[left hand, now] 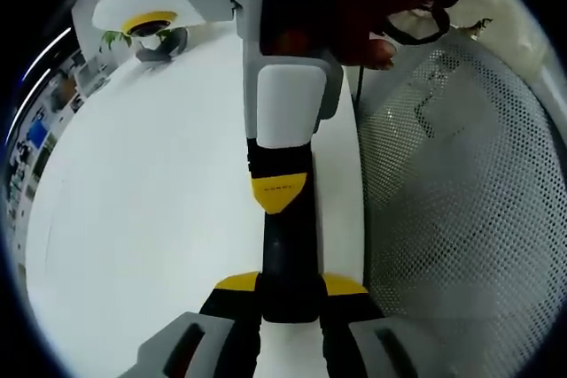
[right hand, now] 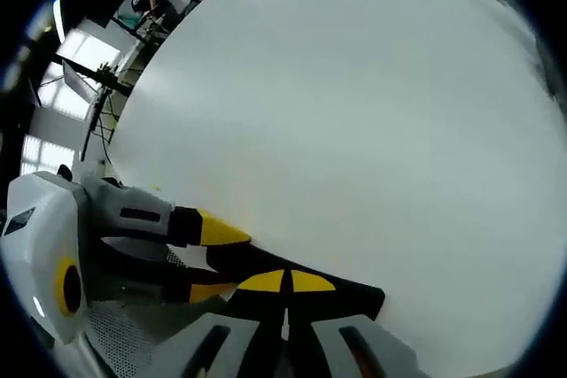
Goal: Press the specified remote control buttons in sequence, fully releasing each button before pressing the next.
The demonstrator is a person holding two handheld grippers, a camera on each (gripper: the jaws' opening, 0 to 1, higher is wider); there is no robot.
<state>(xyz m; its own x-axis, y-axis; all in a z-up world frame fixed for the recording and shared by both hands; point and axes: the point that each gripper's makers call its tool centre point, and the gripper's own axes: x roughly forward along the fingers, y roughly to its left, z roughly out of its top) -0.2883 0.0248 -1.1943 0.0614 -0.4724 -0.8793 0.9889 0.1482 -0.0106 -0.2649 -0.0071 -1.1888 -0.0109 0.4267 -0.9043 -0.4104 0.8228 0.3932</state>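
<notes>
Steadying the black remote control (left hand: 288, 250) over the white table (left hand: 133, 219) with left gripper (left hand: 291, 286) clamped around it, pressing with right gripper (right hand: 285, 282) tips pinched together, seemingly as one poker.

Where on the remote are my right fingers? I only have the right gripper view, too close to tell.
Observer: In the left gripper view, the right gripper, fingers closed together, points down at the black remote partway along it, seemingly touching.
Operator: Who holds the remote's near end?
Observer: The left gripper clamps it between both fingers.
Operator: Anything beside it?
Observer: A white mesh surface borders the white table.
</notes>
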